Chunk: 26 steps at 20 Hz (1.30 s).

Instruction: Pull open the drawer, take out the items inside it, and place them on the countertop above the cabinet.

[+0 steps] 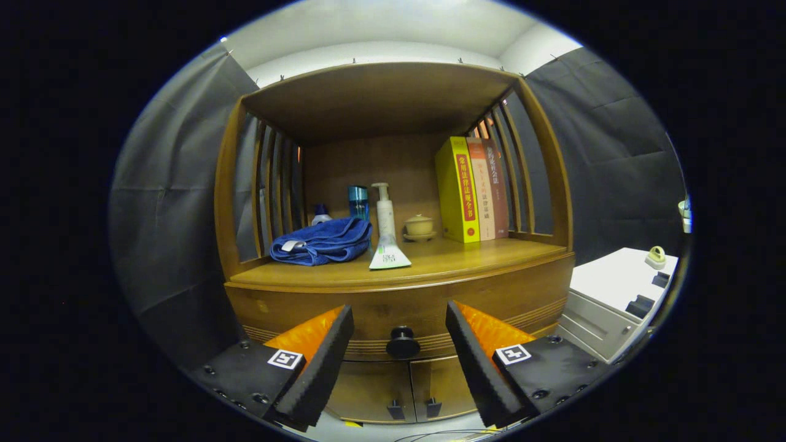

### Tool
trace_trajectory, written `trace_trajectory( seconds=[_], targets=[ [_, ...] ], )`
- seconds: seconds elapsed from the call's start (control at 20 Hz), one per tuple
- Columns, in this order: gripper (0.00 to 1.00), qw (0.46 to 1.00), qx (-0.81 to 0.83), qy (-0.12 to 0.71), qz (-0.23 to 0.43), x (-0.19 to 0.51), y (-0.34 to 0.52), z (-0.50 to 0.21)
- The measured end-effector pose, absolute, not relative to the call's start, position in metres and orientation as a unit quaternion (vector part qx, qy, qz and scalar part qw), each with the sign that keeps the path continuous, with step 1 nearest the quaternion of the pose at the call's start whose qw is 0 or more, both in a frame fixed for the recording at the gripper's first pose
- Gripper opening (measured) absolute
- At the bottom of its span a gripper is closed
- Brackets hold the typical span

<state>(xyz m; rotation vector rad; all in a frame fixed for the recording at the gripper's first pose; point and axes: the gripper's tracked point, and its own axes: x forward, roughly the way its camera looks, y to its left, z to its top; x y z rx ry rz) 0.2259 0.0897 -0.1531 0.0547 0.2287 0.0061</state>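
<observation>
Still, the spread hand-held gripper [400, 328] frames the small round drawer knob [403, 342], which could slip free if pinched off-center.

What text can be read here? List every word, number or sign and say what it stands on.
"常用法律法规全书", as best it reads: spine of the yellow book.
Orange book and brown book: spine lettering too blurred to read.
Pump tube: print too small to read.
Gripper, open with the drawer knob between its fingers: square coded markers, no words.
</observation>
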Motion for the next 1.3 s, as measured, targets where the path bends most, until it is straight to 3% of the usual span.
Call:
trace_trajectory(
  seconds=[0.6, 1.3],
  targets=[
    [0.99, 0.996, 0.016, 0.083, 0.029, 0.121, 0.088, -0.032],
    [0.99, 0.998, -0.001, 0.054, 0.043, 0.114, 0.097, -0.032]
  ],
)
